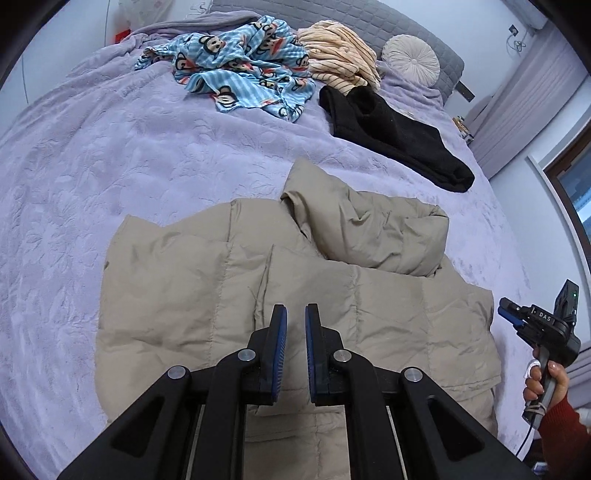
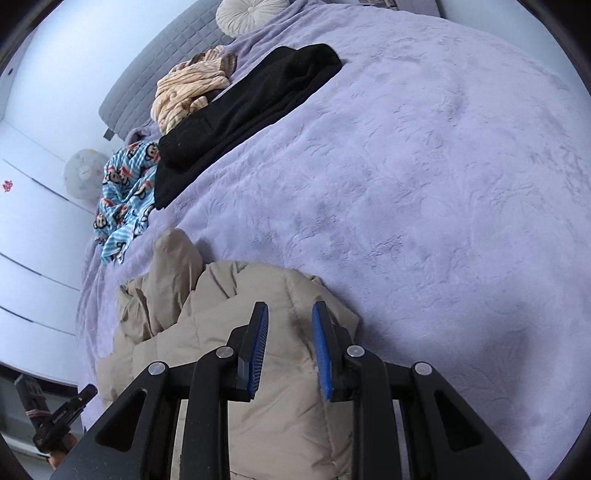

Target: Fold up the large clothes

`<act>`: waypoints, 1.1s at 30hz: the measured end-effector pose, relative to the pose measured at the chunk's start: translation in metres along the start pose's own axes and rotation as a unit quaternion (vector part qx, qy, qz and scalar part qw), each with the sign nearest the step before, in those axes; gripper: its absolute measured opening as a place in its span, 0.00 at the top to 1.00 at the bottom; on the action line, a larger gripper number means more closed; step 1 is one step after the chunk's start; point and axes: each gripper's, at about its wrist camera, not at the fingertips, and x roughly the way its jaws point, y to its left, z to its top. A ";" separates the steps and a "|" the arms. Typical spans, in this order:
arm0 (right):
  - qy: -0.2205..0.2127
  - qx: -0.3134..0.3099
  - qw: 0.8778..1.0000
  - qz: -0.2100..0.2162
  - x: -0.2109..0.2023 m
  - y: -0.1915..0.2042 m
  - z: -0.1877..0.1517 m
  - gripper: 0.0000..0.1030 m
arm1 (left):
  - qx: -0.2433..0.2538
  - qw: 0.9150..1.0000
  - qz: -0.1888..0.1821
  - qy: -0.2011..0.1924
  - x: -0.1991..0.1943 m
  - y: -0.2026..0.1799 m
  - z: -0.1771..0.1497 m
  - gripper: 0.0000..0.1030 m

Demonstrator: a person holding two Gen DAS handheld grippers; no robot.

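A puffy beige jacket (image 1: 295,295) is lying in the lower middle of the left wrist view, on a bed covered by a fuzzy lilac blanket (image 1: 110,166) with a faint embossed leaf pattern. The jacket's shell is smooth and slightly crinkled, quilted into broad padded panels, and one bulky part is lying doubled over onto the body at its upper right. Toward the top of the frame a thin blue striped cloth printed with cartoon monkeys (image 1: 236,66) is sitting crumpled, a soft cream striped garment (image 1: 340,55) is bunched just beside it, and a flat black fleece garment (image 1: 391,129) is stretching down to the right. A round pleated white cushion (image 1: 410,55) is resting against the grey quilted headboard (image 1: 369,18).

The left gripper (image 1: 295,314) is hovering over the jacket with its blue ribbed pads drawn as close as they go, a thin gap showing between them and nothing in it. The right gripper (image 2: 290,314) is hanging over the jacket's edge in the lower middle of its own view, its pads standing somewhat apart with no fabric pinched between them.

The jacket's near edge is being hidden behind the gripper bodies in both views. At the lower right of the left wrist view a hand (image 1: 546,384) in a red sleeve is cut off by the frame edge.
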 end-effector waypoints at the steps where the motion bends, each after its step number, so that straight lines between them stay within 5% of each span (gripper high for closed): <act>1: 0.005 -0.010 1.000 -0.001 0.004 0.005 -0.001 0.75 | 0.004 1.000 -0.007 -0.002 0.004 -0.003 0.002 0.90; 4: 0.017 -0.026 1.000 -0.006 0.017 0.014 -0.004 0.75 | 0.024 1.000 -0.014 -0.003 0.027 -0.014 0.008 0.90; 8: 0.035 -0.037 0.998 -0.019 0.035 0.017 -0.010 0.75 | 0.029 0.998 0.008 0.056 0.069 -0.010 0.002 0.90; 15: 0.055 -0.072 0.995 -0.036 0.044 0.015 -0.025 0.75 | 0.065 0.994 0.016 0.084 0.072 -0.016 -0.041 0.90; 22: 0.059 -0.126 0.988 -0.070 0.046 0.024 -0.039 0.75 | 0.057 0.995 0.019 0.080 0.075 -0.014 -0.045 0.90; 29: 0.034 -0.104 0.991 -0.072 0.014 0.030 -0.039 0.72 | 0.054 0.996 0.048 0.046 0.037 -0.010 -0.035 0.90; 33: 0.020 -0.074 0.995 -0.059 -0.022 0.028 -0.056 0.57 | 0.062 0.994 0.079 0.033 0.009 -0.015 -0.044 0.90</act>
